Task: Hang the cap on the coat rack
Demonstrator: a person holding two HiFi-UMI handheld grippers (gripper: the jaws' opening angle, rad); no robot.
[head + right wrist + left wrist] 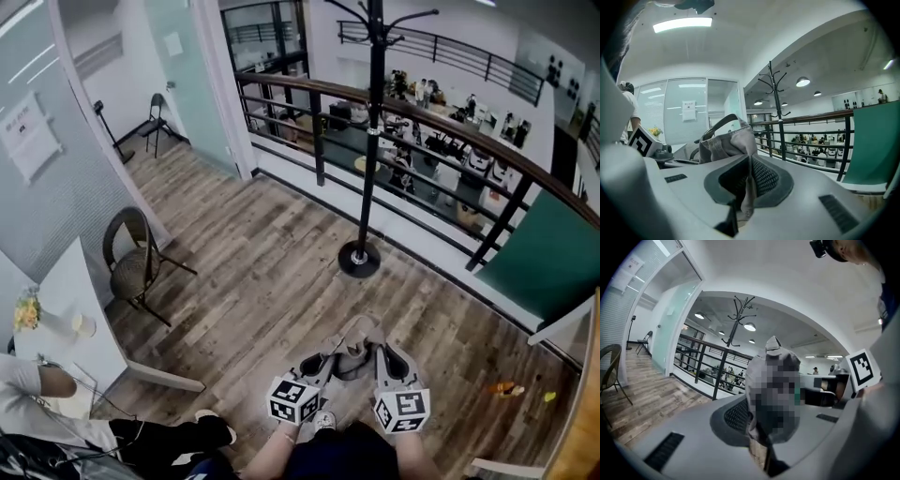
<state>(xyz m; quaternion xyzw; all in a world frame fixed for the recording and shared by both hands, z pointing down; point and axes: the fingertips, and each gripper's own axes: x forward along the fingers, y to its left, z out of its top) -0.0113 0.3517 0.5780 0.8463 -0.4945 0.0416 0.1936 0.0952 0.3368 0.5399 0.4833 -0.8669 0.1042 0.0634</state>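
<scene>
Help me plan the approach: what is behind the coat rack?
Behind the coat rack runs a black railing, and beyond it a lower level with desks. The pole covers a thin strip of both.

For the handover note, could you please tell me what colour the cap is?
The cap is grey; the right gripper view shows it best.

Holds the left tool [330,364] and the right tool [382,356] low in front, side by side, tips angled toward each other. Clamps both onto the cap [357,339], jaws nearly together on pinched fabric. Points both slightly below level.
</scene>
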